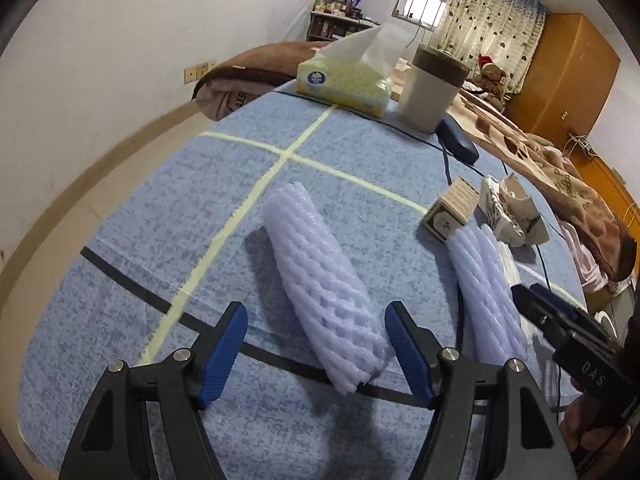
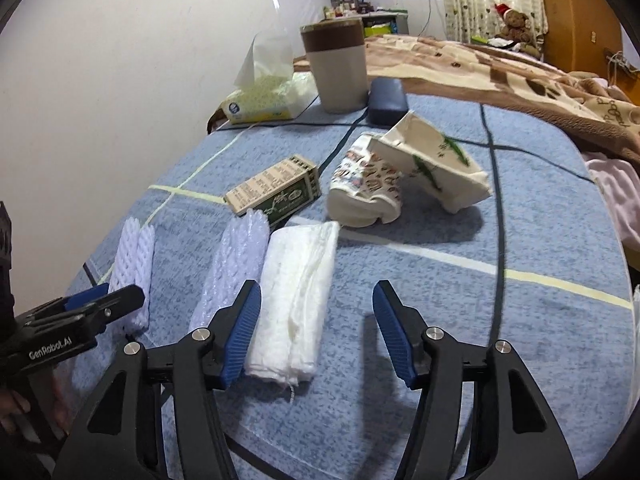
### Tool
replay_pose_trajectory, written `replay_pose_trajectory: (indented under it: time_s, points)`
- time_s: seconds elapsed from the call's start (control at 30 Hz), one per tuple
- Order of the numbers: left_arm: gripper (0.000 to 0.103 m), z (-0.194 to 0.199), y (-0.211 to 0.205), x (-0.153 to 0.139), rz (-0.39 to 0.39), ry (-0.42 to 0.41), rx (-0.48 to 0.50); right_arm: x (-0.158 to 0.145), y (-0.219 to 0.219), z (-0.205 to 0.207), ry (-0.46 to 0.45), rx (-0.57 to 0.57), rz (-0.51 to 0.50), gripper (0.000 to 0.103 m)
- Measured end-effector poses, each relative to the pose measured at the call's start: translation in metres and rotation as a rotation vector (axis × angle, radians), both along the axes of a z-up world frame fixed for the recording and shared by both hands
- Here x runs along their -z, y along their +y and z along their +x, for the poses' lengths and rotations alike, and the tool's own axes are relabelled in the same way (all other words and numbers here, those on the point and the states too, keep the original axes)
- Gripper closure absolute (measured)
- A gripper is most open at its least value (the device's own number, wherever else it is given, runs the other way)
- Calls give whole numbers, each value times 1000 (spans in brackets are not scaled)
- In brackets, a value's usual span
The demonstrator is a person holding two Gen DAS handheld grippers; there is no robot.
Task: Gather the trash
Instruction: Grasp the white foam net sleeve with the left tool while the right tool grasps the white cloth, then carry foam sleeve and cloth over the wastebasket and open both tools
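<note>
Between the left gripper (image 1: pixel 316 354) fingers sits the near end of a foam net sleeve (image 1: pixel 324 280), jaws spread wide, pads clear of it on both sides. The right gripper (image 2: pixel 316 330) is also parted, its left pad just beside a folded white tissue (image 2: pixel 296 300), nothing squeezed; bare blue cloth (image 2: pixel 460 320) lies under its right finger, so plenty of room there. Counting the trash: two foam sleeves, the second one (image 2: pixel 236 268) lying against the tissue, one small printed box (image 2: pixel 276 192), two crushed paper cups (image 2: pixel 366 184) (image 2: pixel 436 160) touching each other. At the far table edge stand a tissue pack (image 1: pixel 344 84), a lidded bin (image 1: pixel 430 88) and a dark case (image 2: pixel 386 100).
</note>
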State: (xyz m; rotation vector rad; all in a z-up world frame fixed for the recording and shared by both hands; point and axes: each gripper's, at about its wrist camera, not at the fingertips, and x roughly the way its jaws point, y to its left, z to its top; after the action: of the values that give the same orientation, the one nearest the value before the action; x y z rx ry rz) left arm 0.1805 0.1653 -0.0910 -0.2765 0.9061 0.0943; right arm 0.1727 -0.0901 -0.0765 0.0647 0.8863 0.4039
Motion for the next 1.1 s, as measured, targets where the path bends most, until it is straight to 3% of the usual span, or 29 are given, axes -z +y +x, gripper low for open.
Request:
replay_pose_trajectory:
  time_s: [0.2,0.73,0.77,0.83,0.9,1.1]
  points:
    - [37,2,11,1,64,6,-32,5,10,4,32,-19,6,47]
    - [37,25,28,2,44,3,-60,6,20,8,31,-19,-48,66]
    - [39,26,28,3,46,3,-57,6,20,9,32,-19,-48,67]
    - [59,27,27,3,69,5,-61,6,19,9,32,-17,-44,69]
    - [66,28,28,2,44,-2,-54,6,18,10,34,-14,-37,71]
    - [71,26,25,1,48,-11,-43,4,18,7,20,-12,-37,76]
